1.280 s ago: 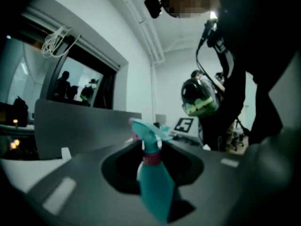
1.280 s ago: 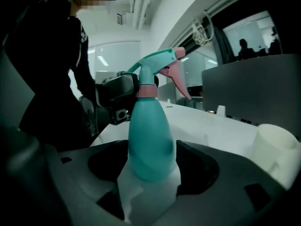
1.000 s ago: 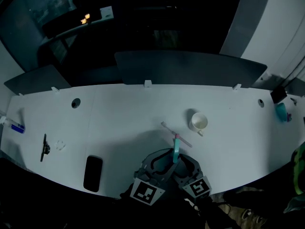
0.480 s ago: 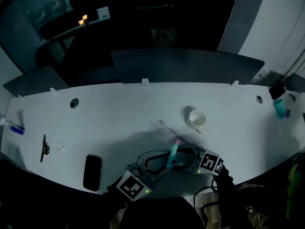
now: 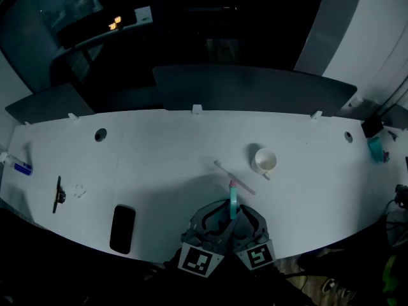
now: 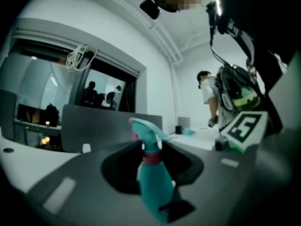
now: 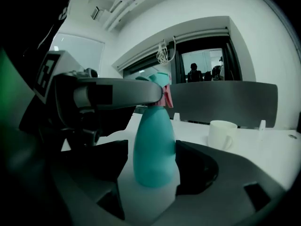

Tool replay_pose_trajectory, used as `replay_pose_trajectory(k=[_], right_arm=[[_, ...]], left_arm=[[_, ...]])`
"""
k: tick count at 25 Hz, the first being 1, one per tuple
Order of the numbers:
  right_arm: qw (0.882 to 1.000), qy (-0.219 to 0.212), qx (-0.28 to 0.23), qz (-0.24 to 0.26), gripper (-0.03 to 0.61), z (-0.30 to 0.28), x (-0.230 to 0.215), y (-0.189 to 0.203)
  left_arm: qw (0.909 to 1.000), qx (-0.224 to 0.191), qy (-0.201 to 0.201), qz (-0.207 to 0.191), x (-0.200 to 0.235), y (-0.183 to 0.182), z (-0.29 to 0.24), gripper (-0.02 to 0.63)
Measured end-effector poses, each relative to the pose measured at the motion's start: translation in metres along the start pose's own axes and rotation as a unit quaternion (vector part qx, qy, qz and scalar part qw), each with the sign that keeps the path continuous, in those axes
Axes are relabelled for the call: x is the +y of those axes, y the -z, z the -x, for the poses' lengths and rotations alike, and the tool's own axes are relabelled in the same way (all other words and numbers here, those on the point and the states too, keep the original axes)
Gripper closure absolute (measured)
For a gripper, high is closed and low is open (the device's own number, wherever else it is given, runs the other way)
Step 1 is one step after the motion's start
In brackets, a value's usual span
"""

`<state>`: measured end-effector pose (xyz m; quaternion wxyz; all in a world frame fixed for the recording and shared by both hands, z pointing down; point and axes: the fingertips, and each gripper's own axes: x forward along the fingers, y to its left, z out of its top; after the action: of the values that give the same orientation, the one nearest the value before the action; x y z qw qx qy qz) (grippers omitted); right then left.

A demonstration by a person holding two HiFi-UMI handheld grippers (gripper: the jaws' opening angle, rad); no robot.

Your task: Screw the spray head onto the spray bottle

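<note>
And here's the teal spray bottle (image 7: pixel 154 145), upright at the middle of the desk's (image 5: pixel 159 152) front edge, with the spray head (image 6: pixel 142 127) on top and its pink collar (image 6: pixel 151 158) at the neck. The left gripper (image 6: pixel 145 147) comes in level and high, jaws drawn in narrow and clamped on the spray head at the collar. The right gripper (image 7: pixel 154 171) works lower down, jaws spread wide and pressed against the fat body from both sides (I can't tell whether the base rests on the desk or hangs just clear). So by my reading this is the screwing step itself: one gripper steadies, the other turns. How far the thread has run can't be seen. The next move, I'd say, calls for a firm hold on the body while the head is twisted about the bottle's axis, kept straight so the thread doesn't cross. Further out, a thin white stick (image 5: pixel 239 178) lies just past the bottle, a white mug (image 5: pixel 265 162) sits to its right, and a dark phone (image 5: pixel 122 229) lies near the front edge, off to the left.
</note>
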<state>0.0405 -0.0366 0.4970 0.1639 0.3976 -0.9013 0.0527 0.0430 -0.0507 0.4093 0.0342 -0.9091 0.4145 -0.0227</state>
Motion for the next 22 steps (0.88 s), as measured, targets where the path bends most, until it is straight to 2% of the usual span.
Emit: replay_pose_trajectory(k=[2,3,6,8,10,12,13,14,15,17,18,20,22], right_arm=[[1.0,0.005,0.004,0.008,0.268,-0.006,-0.001,-0.001],[1.0,-0.013,0.001,0.012,0.273,-0.007,-0.002,-0.002],[0.991,-0.121,-0.022,0.047,0.276,-0.006,-0.002,0.002],[0.973,-0.217,-0.025,0.069,0.276,-0.005,0.0,0.007],[0.95,-0.305,-0.006,0.066,0.276,-0.004,0.002,0.008],[0.934,-0.349,0.024,0.071,0.275,-0.004,0.004,0.009],[0.933,-0.349,0.035,0.076,0.275,-0.005,0.003,0.008],[0.939,-0.333,0.04,0.077,0.275,-0.004,0.002,0.008],[0.95,-0.302,0.037,0.071,0.275,-0.002,-0.002,0.007],[0.978,-0.207,0.001,0.031,0.275,0.006,-0.009,0.0],[0.987,-0.158,-0.024,0.005,0.275,0.011,-0.011,-0.006],[0.996,-0.078,-0.042,-0.022,0.275,0.015,-0.006,-0.01],[0.999,-0.024,-0.021,-0.017,0.275,0.012,0.001,-0.006]], left_arm=[[0.9998,-0.011,-0.012,0.009,0.0,-0.002,-0.001,0.485],[0.9998,-0.015,-0.007,0.012,0.0,-0.003,-0.001,0.486],[0.9985,-0.022,0.045,0.021,-0.001,-0.004,0.001,0.486],[0.994,-0.027,0.105,0.011,-0.005,-0.005,0.004,0.486],[0.9861,-0.024,0.164,0.002,-0.01,-0.005,0.007,0.485],[0.9808,-0.011,0.195,-0.004,-0.011,-0.003,0.008,0.485],[0.9804,-0.003,0.197,-0.004,-0.011,-0.001,0.009,0.485],[0.9812,0.001,0.193,-0.003,-0.01,0.001,0.009,0.485],[0.9832,0.003,0.183,-0.001,-0.009,0.002,0.009,0.485],[0.989,0.007,0.148,-0.003,-0.006,0.003,0.008,0.485],[0.9919,0.01,0.126,-0.007,-0.005,0.003,0.007,0.485],[0.9967,0.009,0.08,-0.008,-0.003,0.003,0.002,0.484],[0.9993,0.0,0.037,0.006,-0.001,0.001,-0.004,0.485]])
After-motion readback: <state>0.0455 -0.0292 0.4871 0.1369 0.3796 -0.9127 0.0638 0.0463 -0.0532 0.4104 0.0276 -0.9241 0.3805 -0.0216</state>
